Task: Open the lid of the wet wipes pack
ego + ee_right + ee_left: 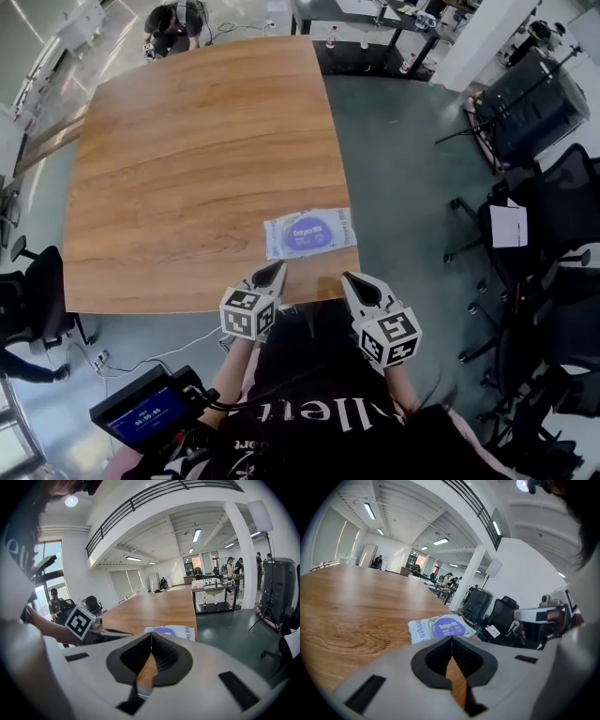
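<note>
Wet wipes pack (310, 232) lies flat on a wooden table (187, 141), close to its near edge and towards the right corner, purple oval lid (306, 235) facing up and flush with the wrapper.

The left gripper (278, 267) and the right gripper (348, 277) hover side by side at the table's near edge, just short of the pack and touching neither it nor each other. Each gripper's own view shows its jaws pressed together at the tips with nothing between them. White lettering on the lid reads "Deeyeo", and the same word runs in blue along the pack's pale end; the smaller print beneath is too fine to read. White letters on the person's dark shirt (319, 412) show only in part. A small blue screen (145, 412) glows at lower left, its digits unclear.
</note>
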Demonstrator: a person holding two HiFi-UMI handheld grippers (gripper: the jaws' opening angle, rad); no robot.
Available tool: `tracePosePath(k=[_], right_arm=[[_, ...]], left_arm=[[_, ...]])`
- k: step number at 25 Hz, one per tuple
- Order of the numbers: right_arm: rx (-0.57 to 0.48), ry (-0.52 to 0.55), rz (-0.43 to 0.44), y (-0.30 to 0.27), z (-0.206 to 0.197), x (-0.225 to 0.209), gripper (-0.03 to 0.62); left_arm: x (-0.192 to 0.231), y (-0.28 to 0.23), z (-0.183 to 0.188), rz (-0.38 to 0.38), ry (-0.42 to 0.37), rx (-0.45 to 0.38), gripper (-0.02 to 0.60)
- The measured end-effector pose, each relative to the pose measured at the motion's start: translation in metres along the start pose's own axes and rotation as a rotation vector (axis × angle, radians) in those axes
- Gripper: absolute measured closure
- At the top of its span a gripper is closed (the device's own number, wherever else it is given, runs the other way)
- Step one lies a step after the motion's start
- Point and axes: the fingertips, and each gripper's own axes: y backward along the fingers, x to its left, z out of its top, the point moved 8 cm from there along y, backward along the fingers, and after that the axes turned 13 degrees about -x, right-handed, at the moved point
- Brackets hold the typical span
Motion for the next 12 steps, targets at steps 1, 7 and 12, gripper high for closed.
tracePosePath(k=[1, 7, 12], right_arm=[[0.003, 0.0, 0.012, -0.003, 0.001, -0.007, 0.583], [0.006, -0.007, 0.083, -0.014, 0.006, -0.049, 0.583], [0.041, 0.008, 0.144, -0.033, 0.017, -0.053, 0.583]], left_arm=[[0.001, -0.007, -0.001, 0.018, -0.01, 0.017, 0.58], [-0.009, -0.055, -0.005, 0.068, -0.127, 0.103, 0.575], [0.001, -0.061, -0.015, 0.09, -0.282, 0.225, 0.505]])
